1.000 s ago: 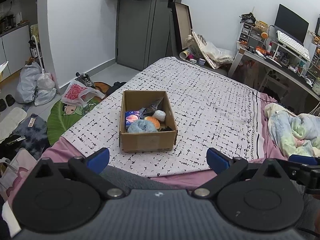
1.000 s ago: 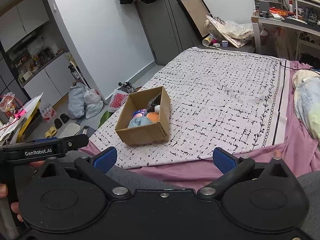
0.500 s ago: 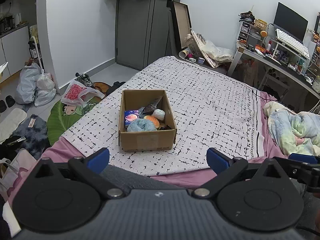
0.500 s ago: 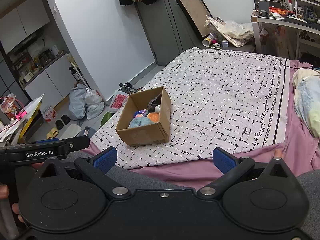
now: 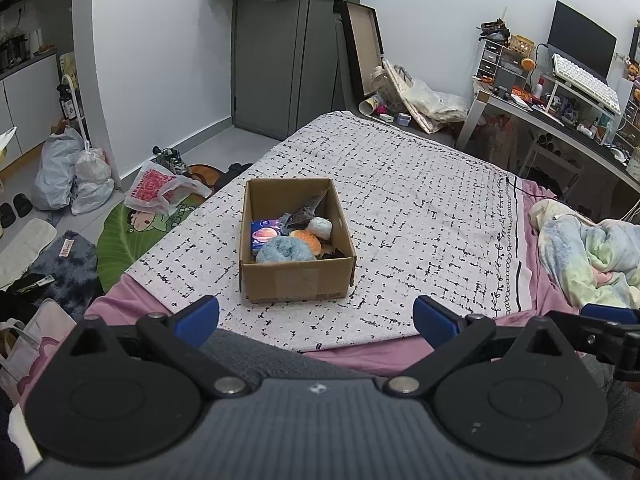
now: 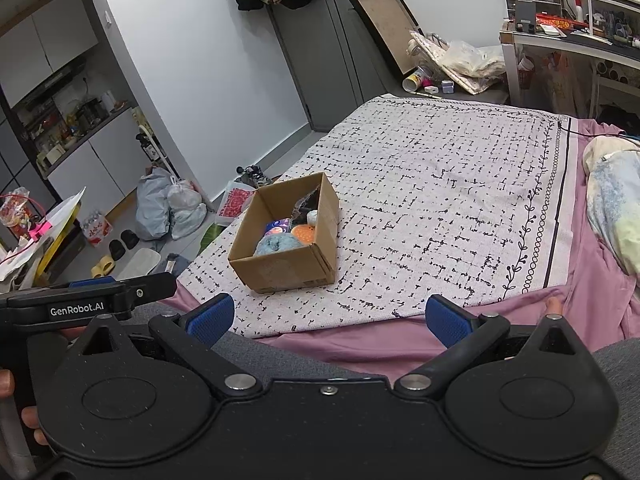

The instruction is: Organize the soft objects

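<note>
An open cardboard box (image 5: 298, 284) stands on the patterned bedspread (image 5: 420, 216) near the bed's front left corner; it also shows in the right wrist view (image 6: 280, 272). Inside lie a fluffy blue toy (image 5: 285, 249), an orange spotted toy (image 5: 307, 238), a white ball (image 5: 320, 227), a blue printed pack (image 5: 264, 232) and a dark wrapper (image 5: 304, 210). My left gripper (image 5: 316, 320) is open and empty, a short way in front of the box. My right gripper (image 6: 328, 316) is open and empty, in front and to the right of the box.
A crumpled pastel blanket (image 5: 588, 256) lies on the bed's right side. Bags (image 5: 68, 176), shoes and mats clutter the floor left of the bed. A desk (image 5: 560, 120) with monitor and keyboard stands at the far right. A grey door (image 5: 280, 48) is behind.
Both views have shifted only slightly; the box sits a touch lower in the frames. Both grippers remain open and empty.
</note>
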A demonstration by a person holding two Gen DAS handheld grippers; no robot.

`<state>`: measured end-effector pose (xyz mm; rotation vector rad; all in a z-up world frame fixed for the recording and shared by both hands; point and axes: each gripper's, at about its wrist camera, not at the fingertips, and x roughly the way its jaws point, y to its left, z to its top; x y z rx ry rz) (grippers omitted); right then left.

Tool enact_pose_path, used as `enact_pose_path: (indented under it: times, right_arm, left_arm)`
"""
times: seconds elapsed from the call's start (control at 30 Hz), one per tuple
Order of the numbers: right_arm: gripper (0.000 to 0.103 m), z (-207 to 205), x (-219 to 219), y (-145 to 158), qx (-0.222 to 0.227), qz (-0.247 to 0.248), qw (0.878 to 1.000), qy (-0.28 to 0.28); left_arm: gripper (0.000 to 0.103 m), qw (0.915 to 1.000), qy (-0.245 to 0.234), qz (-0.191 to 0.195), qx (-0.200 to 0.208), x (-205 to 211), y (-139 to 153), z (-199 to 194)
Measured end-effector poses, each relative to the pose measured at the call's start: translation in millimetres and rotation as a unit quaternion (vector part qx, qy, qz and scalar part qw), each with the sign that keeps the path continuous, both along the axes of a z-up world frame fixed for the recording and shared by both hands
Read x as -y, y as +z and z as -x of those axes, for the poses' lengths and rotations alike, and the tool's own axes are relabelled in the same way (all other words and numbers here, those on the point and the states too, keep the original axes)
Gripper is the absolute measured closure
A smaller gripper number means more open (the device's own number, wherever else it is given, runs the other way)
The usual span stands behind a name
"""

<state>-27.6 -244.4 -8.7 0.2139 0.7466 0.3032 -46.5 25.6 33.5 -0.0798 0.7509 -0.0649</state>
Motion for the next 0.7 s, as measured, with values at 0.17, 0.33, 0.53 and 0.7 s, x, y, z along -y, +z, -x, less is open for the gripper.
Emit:
enact_pose_path:
  times: [0.17,0.33,0.53,0.7]
  right_arm:
    - [0.000,-0.3,-0.3,-0.8,0.000,0.001,1.000,0.001]
    - [0.000,-0.4,-1.2,-1.4,-0.001,0.003,1.000,0.000]
    - [0.000,-1.9,-2.6,-3.4,-0.003,0.001,1.000,0.002]
    - [0.000,-7.6,-3.8,-5.9,-0.007,0.000,1.000,0.004]
  left_arm:
    - [0.001,1.0000,0.002,0.002,-0.001,-0.6,-1.4,0.5]
    - [0.001,1.0000,0.004,0.001,-0.003,-0.4,-2.7,-0.4]
    - [0.001,1.0000,0.001,0.000,-0.006,-0.2,-5.7,-2.9]
    - [0.001,0.9999,-0.002,0.002,-0.010,0.1,-7.7,-8.8]
